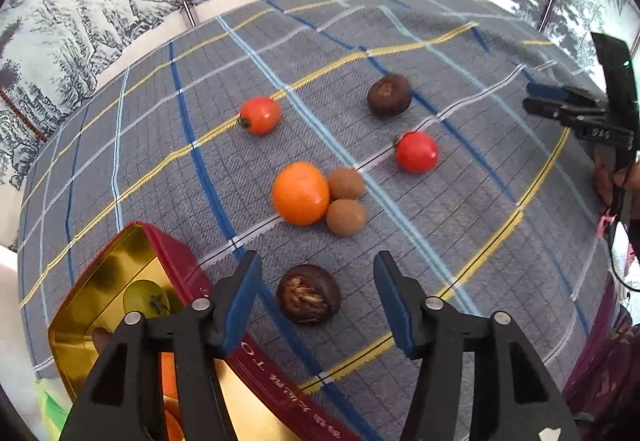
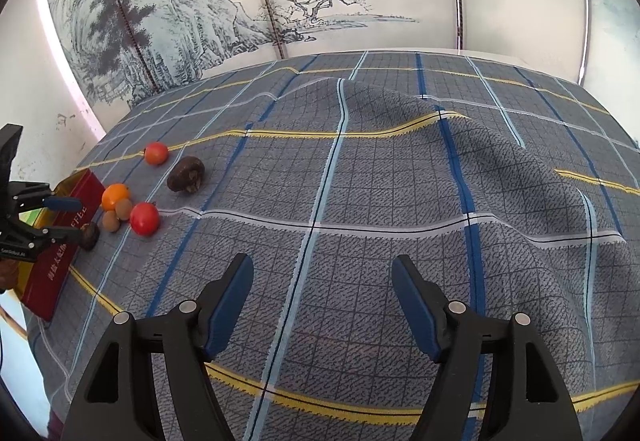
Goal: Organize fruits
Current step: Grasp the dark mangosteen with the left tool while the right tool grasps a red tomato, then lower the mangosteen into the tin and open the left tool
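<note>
The left gripper (image 1: 316,293) hangs with jaws apart around, not touching, a dark wrinkled fruit (image 1: 309,293) just beside the red tin (image 1: 176,261). The step looks like picking it up for the tin: lower, close, lift over the rim. The right gripper (image 2: 322,301) is released over bare cloth (image 2: 360,201), well away from the tin. The tin's contents are partly hidden; a greenish fruit (image 1: 146,297) shows inside.
</note>
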Action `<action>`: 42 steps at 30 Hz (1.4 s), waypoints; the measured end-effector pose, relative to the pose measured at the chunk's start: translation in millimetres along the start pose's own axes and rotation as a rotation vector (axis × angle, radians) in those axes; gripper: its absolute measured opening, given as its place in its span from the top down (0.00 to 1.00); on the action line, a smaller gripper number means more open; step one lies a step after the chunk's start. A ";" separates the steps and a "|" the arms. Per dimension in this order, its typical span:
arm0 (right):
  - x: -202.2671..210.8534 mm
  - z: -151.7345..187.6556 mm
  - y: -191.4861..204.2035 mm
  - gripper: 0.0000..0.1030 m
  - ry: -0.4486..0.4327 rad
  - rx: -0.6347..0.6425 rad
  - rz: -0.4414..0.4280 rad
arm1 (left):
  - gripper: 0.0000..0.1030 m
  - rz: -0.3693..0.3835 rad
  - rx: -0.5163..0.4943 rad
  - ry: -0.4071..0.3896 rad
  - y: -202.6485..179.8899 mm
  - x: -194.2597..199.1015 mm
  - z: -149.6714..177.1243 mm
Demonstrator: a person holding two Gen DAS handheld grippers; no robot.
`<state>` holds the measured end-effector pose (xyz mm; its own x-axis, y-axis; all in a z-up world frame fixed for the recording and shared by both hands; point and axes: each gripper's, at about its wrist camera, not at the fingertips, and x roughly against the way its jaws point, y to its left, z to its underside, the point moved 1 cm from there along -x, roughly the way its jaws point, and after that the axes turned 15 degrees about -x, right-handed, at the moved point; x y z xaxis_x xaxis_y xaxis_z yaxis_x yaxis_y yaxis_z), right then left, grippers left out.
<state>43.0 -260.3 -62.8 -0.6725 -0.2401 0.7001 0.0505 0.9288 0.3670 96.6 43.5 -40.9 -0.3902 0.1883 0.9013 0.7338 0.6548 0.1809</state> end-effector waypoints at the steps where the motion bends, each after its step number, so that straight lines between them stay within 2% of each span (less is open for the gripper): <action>1: -0.1 0.1 -0.5 0.29 0.001 -0.002 -0.003 | 0.48 0.002 -0.006 0.013 -0.9 -2.1 1.9; 5: -0.8 0.1 -0.5 0.29 0.008 -0.001 -0.009 | 0.59 0.018 -0.046 0.065 -8.0 -15.3 9.9; 8: -0.5 0.1 -0.4 0.28 0.007 -0.002 -0.010 | 0.67 0.022 -0.051 0.067 -13.5 -18.0 9.0; 11: -0.3 -0.1 -0.7 0.28 0.007 -0.006 -0.011 | 0.67 -0.065 -0.049 0.067 -23.1 -14.0 5.9; 13: -0.5 0.0 -0.3 0.28 0.006 -0.004 -0.009 | 0.67 -0.123 -0.018 0.032 -30.7 0.7 3.8; 17: 1.2 2.1 9.0 0.28 -0.008 0.041 -0.001 | 0.67 -0.120 0.107 -0.083 -50.3 43.8 4.1; 19: 2.3 4.3 26.5 0.28 0.021 0.078 -0.075 | 0.67 -0.115 0.169 -0.122 -62.9 61.8 7.8; 22: 4.4 7.4 72.5 0.29 0.043 0.200 -0.180 | 0.67 -0.080 0.258 -0.182 -77.3 82.0 15.2; 23: 3.0 7.4 87.1 0.30 0.051 0.237 -0.214 | 0.67 -0.093 0.274 -0.198 -80.8 87.9 17.1; 27: -19.8 6.2 131.3 0.38 0.089 0.354 -0.248 | 0.67 -0.119 0.323 -0.250 -88.4 109.3 26.7; 33: -58.5 9.6 157.4 0.42 0.156 0.395 -0.240 | 0.67 -0.170 0.379 -0.277 -85.3 134.1 46.8; 36: -75.6 13.4 163.5 0.52 0.188 0.397 -0.209 | 0.67 -0.188 0.409 -0.279 -79.7 141.4 58.1; 38: -84.6 15.9 164.6 0.68 0.214 0.393 -0.192 | 0.67 -0.210 0.439 -0.284 -75.0 147.6 69.6; 42: -81.2 19.1 165.0 0.69 0.184 0.400 -0.163 | 0.67 -0.269 0.510 -0.278 -60.5 154.8 97.8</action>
<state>91.8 -82.1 -70.7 -0.5042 -0.4044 0.7630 -0.3580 0.9019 0.2415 -62.6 104.6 49.1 -0.7038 0.1069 0.7023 0.2603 0.9587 0.1149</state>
